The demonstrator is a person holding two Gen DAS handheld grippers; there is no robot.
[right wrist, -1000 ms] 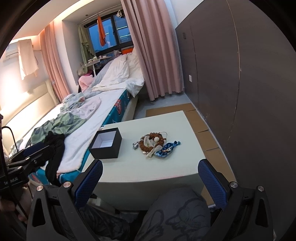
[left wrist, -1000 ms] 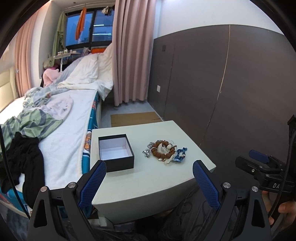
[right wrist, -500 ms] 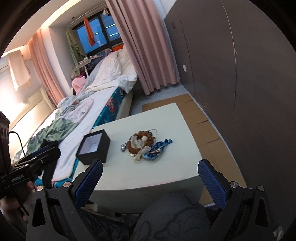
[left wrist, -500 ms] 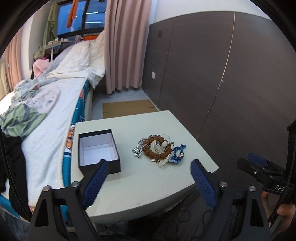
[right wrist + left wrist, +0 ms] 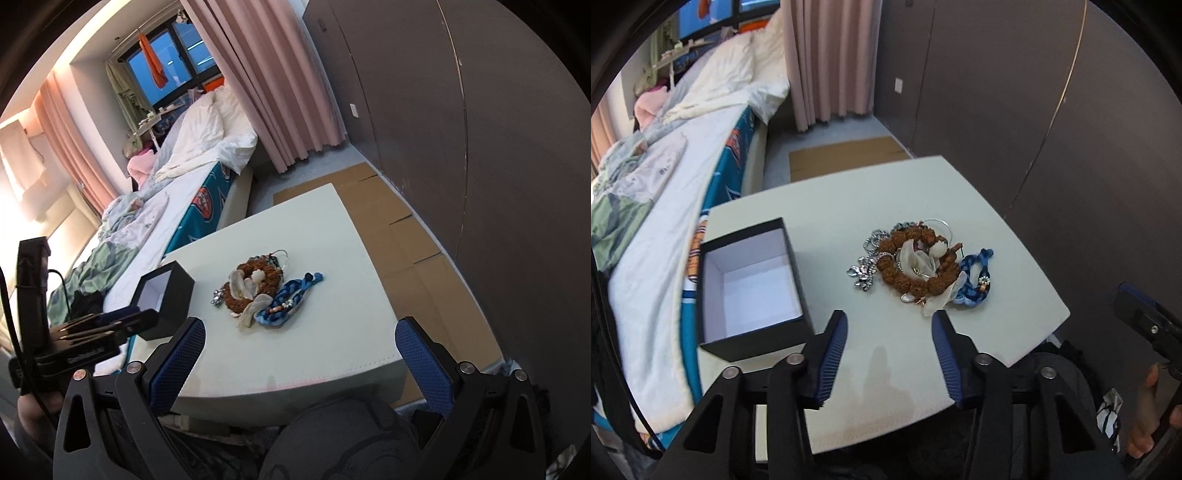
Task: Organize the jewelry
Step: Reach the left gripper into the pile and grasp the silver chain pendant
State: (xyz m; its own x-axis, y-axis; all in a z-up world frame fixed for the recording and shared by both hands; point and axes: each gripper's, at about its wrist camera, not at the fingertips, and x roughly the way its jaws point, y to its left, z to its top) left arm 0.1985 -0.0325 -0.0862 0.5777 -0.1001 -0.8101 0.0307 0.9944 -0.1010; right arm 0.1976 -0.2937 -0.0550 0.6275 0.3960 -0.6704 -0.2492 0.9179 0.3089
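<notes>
A heap of jewelry lies on the pale table (image 5: 905,376): a brown bead bracelet (image 5: 916,262), white shell pieces (image 5: 916,260), a silver chain (image 5: 866,264) and a blue braided bracelet (image 5: 975,273). An open black box (image 5: 753,284) with a white inside stands to its left, with nothing in it. My left gripper (image 5: 889,321) is open and empty, low over the table just short of the heap. My right gripper (image 5: 299,328) is open and empty, wide apart at the table's near edge; the heap (image 5: 258,284) and box (image 5: 166,291) lie ahead of it.
A bed (image 5: 676,177) with rumpled bedding runs along the table's left side. A dark panelled wall (image 5: 1034,110) is on the right. Cardboard (image 5: 406,236) lies on the floor beyond the table. Pink curtains (image 5: 280,85) hang at the back.
My left gripper has moved forward and down over the table toward the heap, and its fingers have narrowed. My right gripper has come a little closer to the table.
</notes>
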